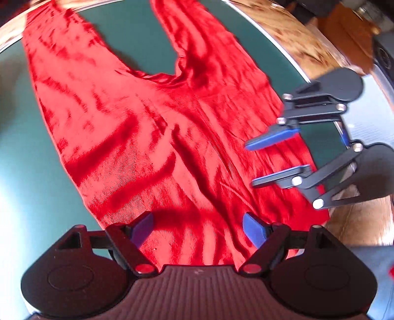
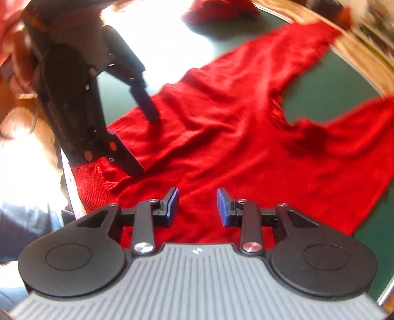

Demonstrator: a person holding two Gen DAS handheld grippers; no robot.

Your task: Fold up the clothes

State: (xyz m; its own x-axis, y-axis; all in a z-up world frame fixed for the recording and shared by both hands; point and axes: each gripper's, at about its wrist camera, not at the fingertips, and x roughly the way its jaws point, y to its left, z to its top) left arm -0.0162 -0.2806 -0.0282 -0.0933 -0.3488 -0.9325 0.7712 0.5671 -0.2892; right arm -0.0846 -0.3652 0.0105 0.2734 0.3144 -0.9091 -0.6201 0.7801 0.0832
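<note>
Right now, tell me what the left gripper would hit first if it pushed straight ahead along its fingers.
Probably the red garment: the left gripper, open, points over the cloth spread on the green table. Depth is unclear.

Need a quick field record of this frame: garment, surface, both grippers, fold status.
garment: red trousers, spread flat, both legs apart, wrinkled
surface: green table with a metal rim
left gripper: open, over the waist end, holding nothing
right gripper: open, over the waist end beside the left one, holding nothing
fold status: no fold made yet
other: more red cloth at the far edge, blurred
</note>
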